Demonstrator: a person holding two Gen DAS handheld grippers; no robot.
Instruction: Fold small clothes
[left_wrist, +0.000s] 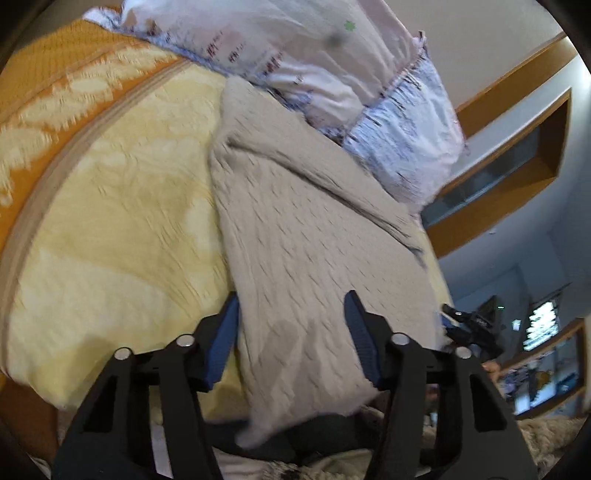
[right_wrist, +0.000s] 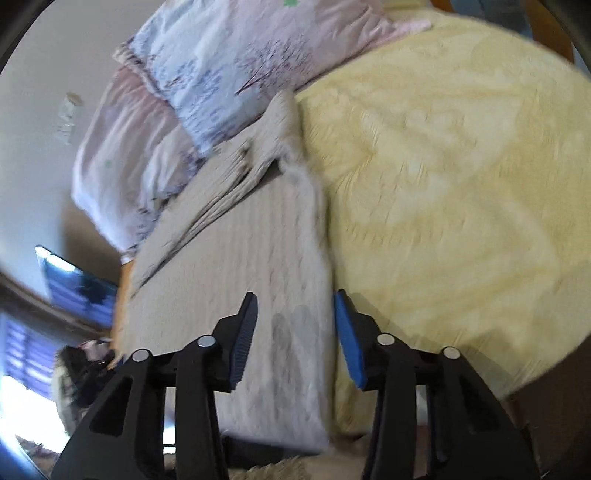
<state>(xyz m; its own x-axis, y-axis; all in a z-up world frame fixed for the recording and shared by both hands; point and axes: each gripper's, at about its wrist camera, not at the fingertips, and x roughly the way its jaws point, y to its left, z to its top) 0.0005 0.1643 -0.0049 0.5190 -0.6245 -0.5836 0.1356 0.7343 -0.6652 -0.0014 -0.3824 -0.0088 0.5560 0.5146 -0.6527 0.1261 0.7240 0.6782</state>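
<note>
With both the left gripper and right gripper spread open astride the beige cable-knit garment on the yellow bedspread, pinch both near hem corners evenly, then carry them toward twelve o'clock, at the patterned pillows.

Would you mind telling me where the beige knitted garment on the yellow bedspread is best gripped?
Probably the near hem of the beige knitted garment, approached from the bed's near edge: it overhangs the yellow bedspread there, between the open fingers of the right gripper.
</note>
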